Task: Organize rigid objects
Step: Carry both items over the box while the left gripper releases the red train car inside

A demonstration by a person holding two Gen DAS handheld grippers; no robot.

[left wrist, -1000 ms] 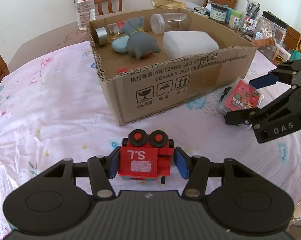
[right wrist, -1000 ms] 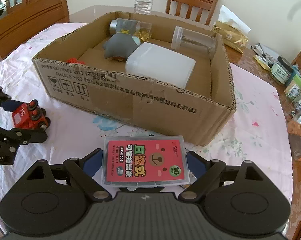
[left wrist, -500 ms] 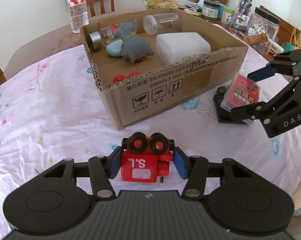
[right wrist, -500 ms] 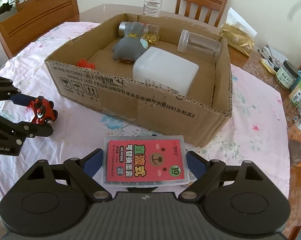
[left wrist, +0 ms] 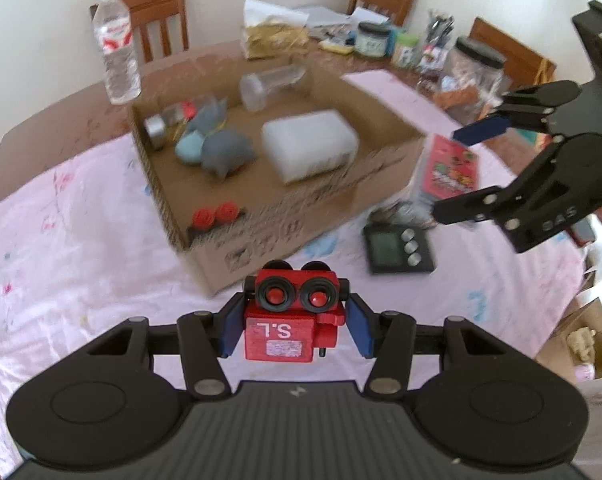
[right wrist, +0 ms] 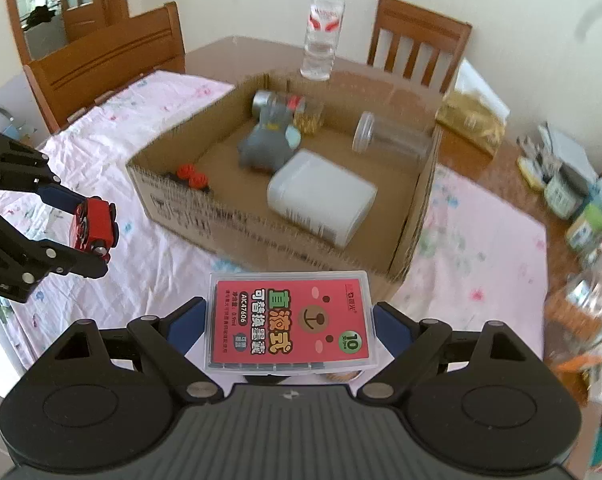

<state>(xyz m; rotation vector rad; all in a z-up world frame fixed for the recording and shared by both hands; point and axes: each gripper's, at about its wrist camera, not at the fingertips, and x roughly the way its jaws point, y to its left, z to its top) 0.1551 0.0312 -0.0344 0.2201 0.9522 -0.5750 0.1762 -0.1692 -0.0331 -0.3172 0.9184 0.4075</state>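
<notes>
Left wrist view: left gripper (left wrist: pixel 293 330), jaws clamped on red toy vehicle (left wrist: pixel 295 312), held clear above worktop (left wrist: pixel 81 248); black timer (left wrist: pixel 397 245) lying on cloth beside cardboard box (left wrist: pixel 285 224), seen only here. Right gripper (left wrist: pixel 467 170) visible at right. Right wrist view: right gripper (right wrist: pixel 289 328), jaws clamped on clear case with red label (right wrist: pixel 291 322), raised before box (right wrist: pixel 261 236) near wall; door and chair at left, seen only here. Both views: box holds white container (right wrist: pixel 321 196), grey plush (right wrist: pixel 269 140), clear jar (right wrist: pixel 389 140); blurred.
</notes>
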